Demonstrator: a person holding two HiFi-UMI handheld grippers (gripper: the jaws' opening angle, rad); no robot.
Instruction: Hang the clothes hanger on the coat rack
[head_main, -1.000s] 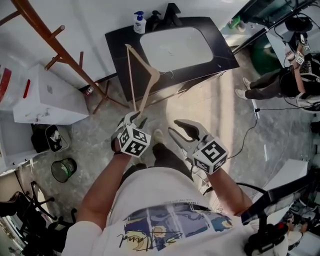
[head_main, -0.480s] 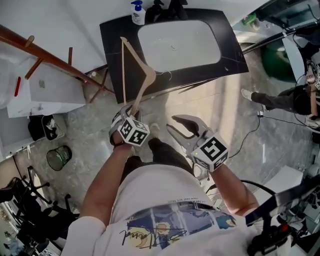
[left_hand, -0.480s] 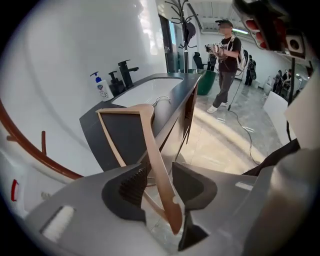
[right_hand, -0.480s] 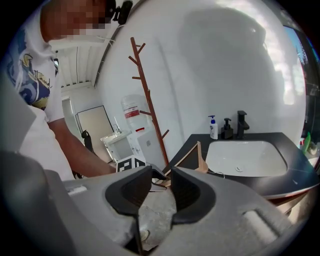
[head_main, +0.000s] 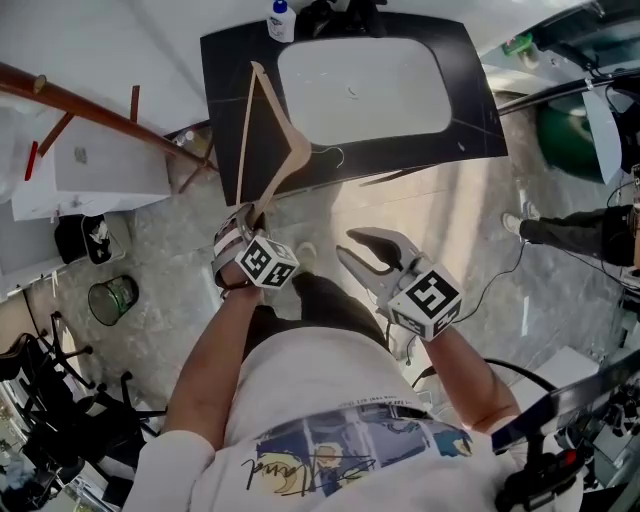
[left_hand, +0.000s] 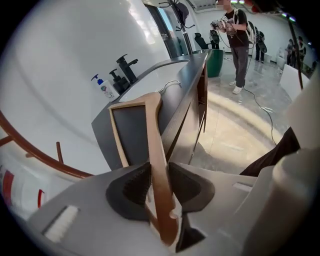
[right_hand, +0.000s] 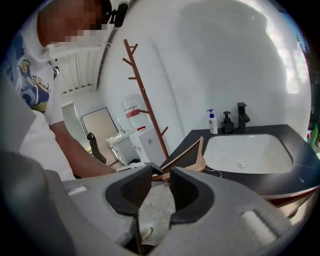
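Observation:
A light wooden clothes hanger (head_main: 290, 150) stands up from my left gripper (head_main: 250, 215), in front of the black counter. In the left gripper view one hanger arm (left_hand: 152, 135) runs between the pads of the left gripper (left_hand: 159, 182). Its jaws have just been closing and now press on that arm. My right gripper (head_main: 360, 245) hovers to the right, apart from the hanger, with its jaws slightly open and nothing between them. The right gripper (right_hand: 161, 187) looks toward the hanger (right_hand: 192, 155). The brown wooden coat rack (head_main: 90, 105) stands at the far left, with its pegs (right_hand: 145, 95) bare.
A black counter (head_main: 230, 60) with a white basin (head_main: 360, 85), a soap bottle (head_main: 281, 20) and a black tap lies ahead. A white cabinet (head_main: 100, 165) and a small bin (head_main: 110, 297) sit at the left. Cables and another person's legs (head_main: 590, 225) are at the right.
My left gripper has sunk and tipped downward with the hanger in it, and the hanger's top now leans toward the counter. The right gripper has drifted a little to the right.

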